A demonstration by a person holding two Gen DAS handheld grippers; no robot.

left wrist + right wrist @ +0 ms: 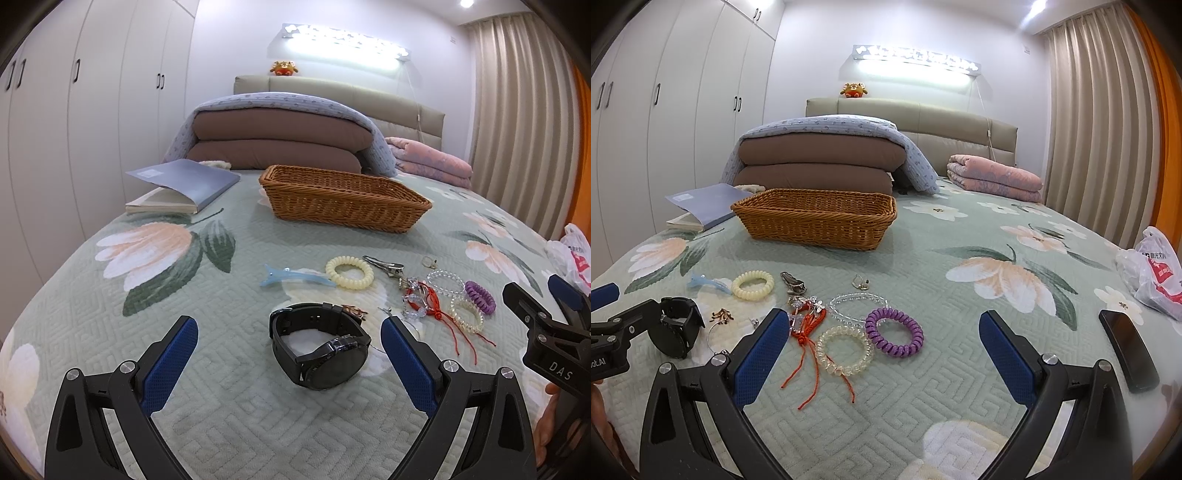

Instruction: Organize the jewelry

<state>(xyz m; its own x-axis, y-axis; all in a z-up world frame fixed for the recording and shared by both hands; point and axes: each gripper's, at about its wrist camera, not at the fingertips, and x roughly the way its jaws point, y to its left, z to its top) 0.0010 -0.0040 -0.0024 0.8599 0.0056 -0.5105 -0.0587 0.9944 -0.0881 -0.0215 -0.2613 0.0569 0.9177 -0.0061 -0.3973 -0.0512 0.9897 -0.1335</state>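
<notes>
On the bed (110, 332) before me the jewelry lies scattered and unsorted: black watch (320, 350) nearest, cream coil band (349, 272) and blue clip (295, 277) beyond it, purple coil band (894, 332), clear coil band (845, 350), bead bracelet (860, 306) and red cord charm (809, 325) to the right. Farther off, the wicker basket (816, 221) looks empty from here, so I judge nothing is done yet. My left gripper (290, 332) and right gripper (881, 328) both have their fingers spread wide, holding nothing
</notes>
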